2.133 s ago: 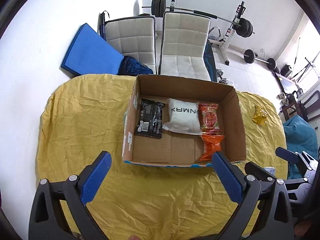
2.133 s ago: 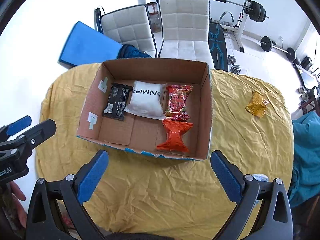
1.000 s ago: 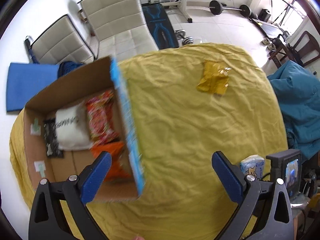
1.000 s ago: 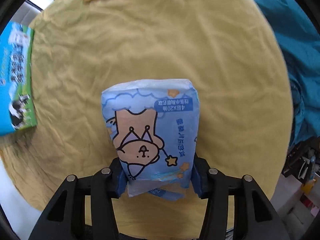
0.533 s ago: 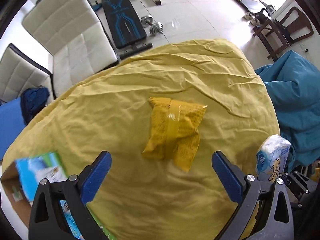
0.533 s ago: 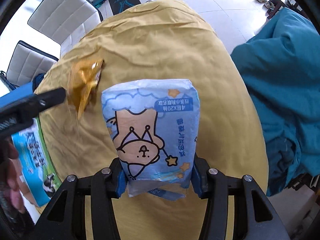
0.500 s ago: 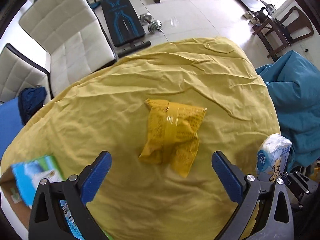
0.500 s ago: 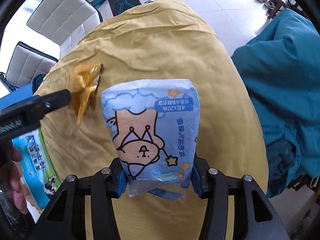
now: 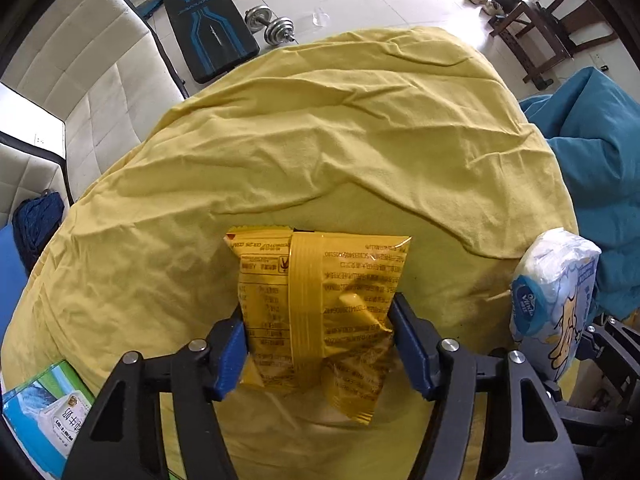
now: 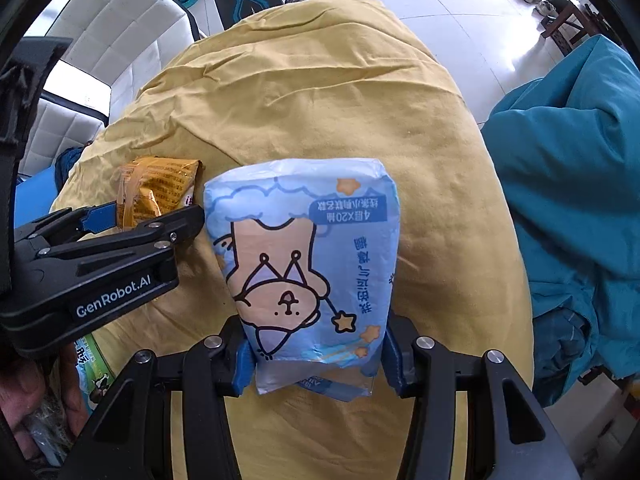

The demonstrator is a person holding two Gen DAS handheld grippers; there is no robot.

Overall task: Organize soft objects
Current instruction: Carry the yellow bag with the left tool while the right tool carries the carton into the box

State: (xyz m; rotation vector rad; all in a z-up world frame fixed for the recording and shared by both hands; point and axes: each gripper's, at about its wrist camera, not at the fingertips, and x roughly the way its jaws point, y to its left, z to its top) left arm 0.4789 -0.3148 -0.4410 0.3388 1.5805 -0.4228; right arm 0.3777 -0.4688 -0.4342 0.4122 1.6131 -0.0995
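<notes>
Tongs [image 9: 318, 344] around crinkly yellow packet [image 9: 320, 304]

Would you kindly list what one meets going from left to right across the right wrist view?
Left tongs shut on the yellow snack packet → blue tissue pack held in the right tongs → bare yellow cloth → teal blanket.

white chairs [image 9: 80, 80], dumbbell [image 9: 270, 28], teal blanket [image 10: 568, 184]

Two wrist cameras, each looking forward along its own fingers.
Both face down, close over the yellow cloth [image 9: 360, 152], which both views share.
</notes>
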